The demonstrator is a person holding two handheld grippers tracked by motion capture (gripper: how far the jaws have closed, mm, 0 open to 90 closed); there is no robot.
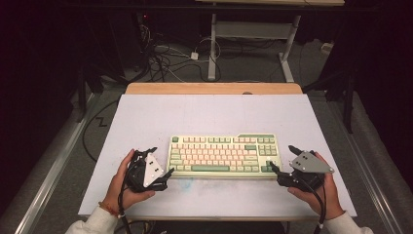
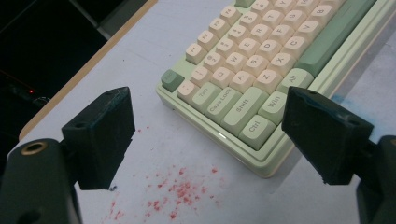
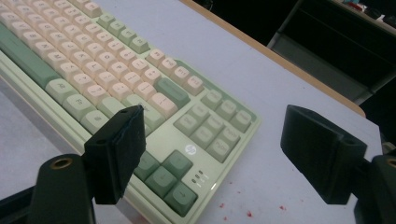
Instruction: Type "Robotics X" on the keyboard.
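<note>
Looks like nothing's started: keyboard [image 1: 224, 155] sits mid-frame on the worktop [image 1: 146, 122], untouched. Left claw [image 1: 163, 163] and right claw [image 1: 284, 158] flank its ends, both spread wide, empty. Grabbing's all still ahead.

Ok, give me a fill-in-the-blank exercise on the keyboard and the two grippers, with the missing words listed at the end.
1. The keyboard lies between the left gripper and the right gripper, and the jaws of both stand ____.
2. Beside the Ctrl key, on the table, there are specks coloured ____.
3. The arrow keys are dark ____.
4. The long spacebar sits on the keyboard edge ____ to the person.

Missing words: open; red; green; nearest
</note>
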